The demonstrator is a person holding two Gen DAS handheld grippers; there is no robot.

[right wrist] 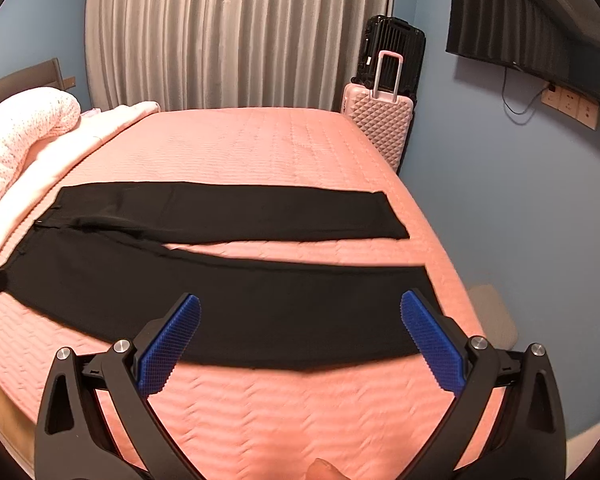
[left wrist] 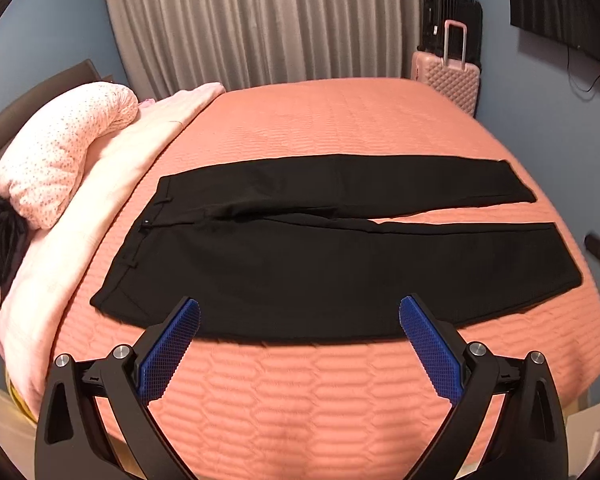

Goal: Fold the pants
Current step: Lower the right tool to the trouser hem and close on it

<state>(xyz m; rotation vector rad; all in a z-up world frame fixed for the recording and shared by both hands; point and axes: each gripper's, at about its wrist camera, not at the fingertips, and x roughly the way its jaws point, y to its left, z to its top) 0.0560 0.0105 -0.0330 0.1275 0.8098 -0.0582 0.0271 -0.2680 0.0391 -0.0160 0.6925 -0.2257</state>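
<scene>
Left wrist view: the black pants (left wrist: pixel 332 248) lie flat across the salmon quilted bedspread (left wrist: pixel 300 380), waistband toward the pillow (left wrist: pixel 60 152) and pale blanket (left wrist: pixel 112 184) on the left, both legs running right with a sliver of cover showing between them. The left gripper (left wrist: pixel 299 316) hovers at the near edge of the cloth by the hip, its blue pads (left wrist: pixel 168 352) spread wide and holding nothing. A pink suitcase (left wrist: pixel 448 80) stands past the far corner of the bed.

Right wrist view: the right gripper (right wrist: pixel 300 316) hangs over the near leg toward its cuff, fingers likewise wide apart and empty. The far leg lies parallel beyond it, hem close to the bed's right edge.

No fold looks made yet. I'd guess the first job is laying the near leg over the far one. To do that cleanly, each tool should pinch only the near outer seam, one at the hip, one near the hem, lift together, and carry across evenly so the edges line up without dragging the lower leg.
</scene>
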